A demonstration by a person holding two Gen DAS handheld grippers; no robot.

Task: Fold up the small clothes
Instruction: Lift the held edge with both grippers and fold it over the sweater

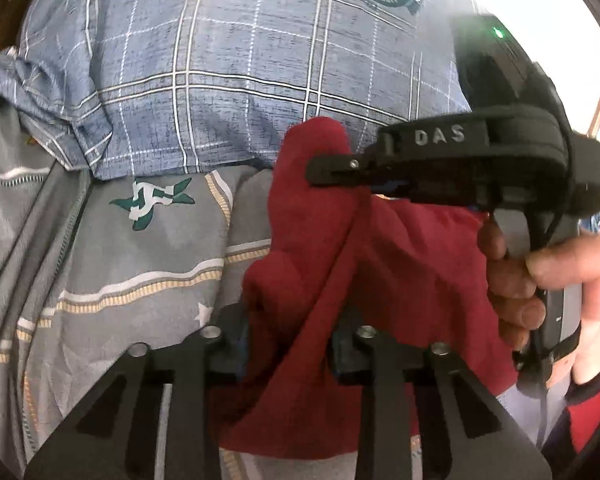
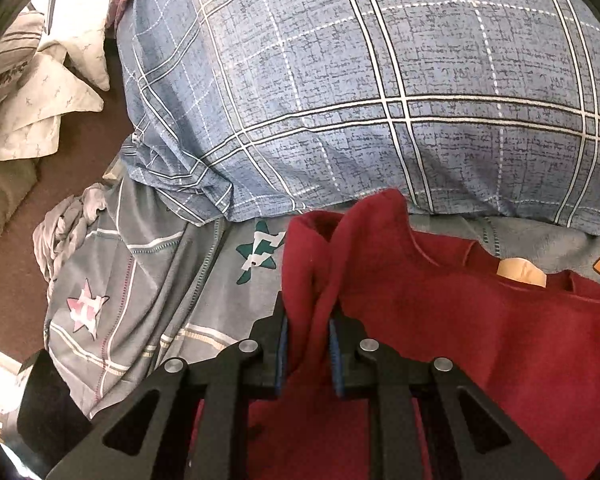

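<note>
Two grippers are closed on one dark red garment (image 2: 480, 340), which lies on a grey star-printed bed sheet (image 1: 112, 256) just in front of a blue checked pillow (image 2: 360, 80). The left gripper (image 1: 288, 344) has its fingers pinched on a bunched ridge of the red cloth, as seen in its own view; the right gripper (image 2: 308, 344) likewise has its blue pads pressed against a raised fold of the same cloth. In the left wrist view the right gripper (image 1: 332, 170) enters from the right, its tips buried in the red fabric, carried by the person's hand (image 1: 540, 280).

Risks, as judged from this moment: each grip takes a crumpled gather and not a clean hem or corner, so lifting or spreading may drag extra layers and give a skewed fold. The cloth could slip from either pinch if the two are drawn apart quickly. The grippers sit near one another, so fingers may knock together. The pillow touches the garment's far edge and may snag or block it when it is laid out.

Count: one red garment, with one pale neck label (image 2: 520, 272) showing; one blue pillow; one grey sheet; two grippers; one hand visible. Pale folded fabrics (image 2: 44, 92) lie well apart at the far left; their number cannot be told.
</note>
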